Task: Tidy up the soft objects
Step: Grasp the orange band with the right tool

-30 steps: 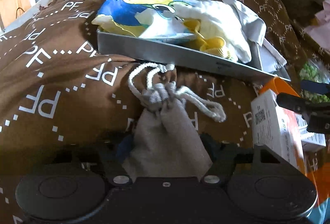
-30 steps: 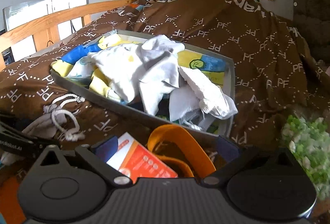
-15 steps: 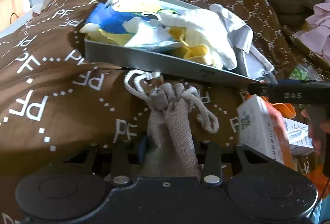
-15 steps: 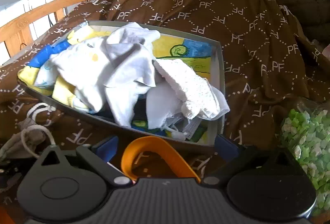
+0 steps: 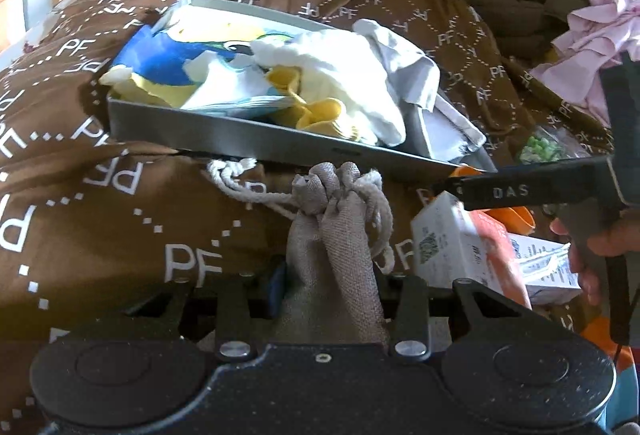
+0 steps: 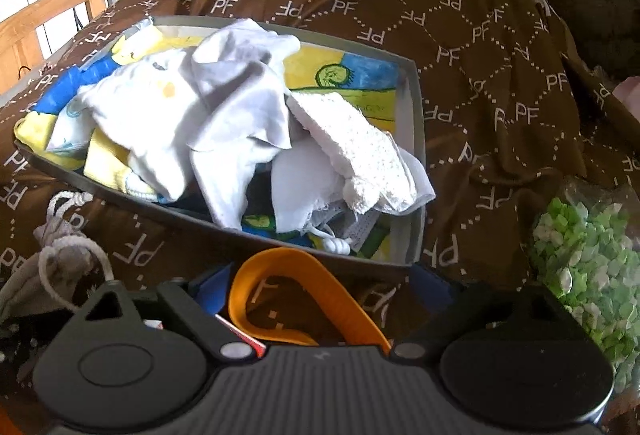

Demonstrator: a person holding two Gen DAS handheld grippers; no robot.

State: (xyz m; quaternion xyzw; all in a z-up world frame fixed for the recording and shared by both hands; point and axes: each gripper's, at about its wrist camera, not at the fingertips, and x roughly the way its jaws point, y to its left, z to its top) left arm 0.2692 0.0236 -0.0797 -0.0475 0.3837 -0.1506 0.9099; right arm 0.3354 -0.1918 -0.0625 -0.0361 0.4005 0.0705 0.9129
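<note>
My left gripper (image 5: 332, 287) points down at a slant, jaws drawn in and pressed on both sides of the grey drawstring pouch (image 5: 340, 255). My right gripper (image 6: 316, 299) also angles downward; its jaws stand wide and are closing, pads clear of any surface, the orange band (image 6: 304, 287) lying between them. In the left wrist view my right hand (image 5: 600, 247) wraps that gripper's handle.

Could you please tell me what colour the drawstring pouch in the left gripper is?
The drawstring pouch is beige-grey with an off-white cord, clearest in the left wrist view.
</note>
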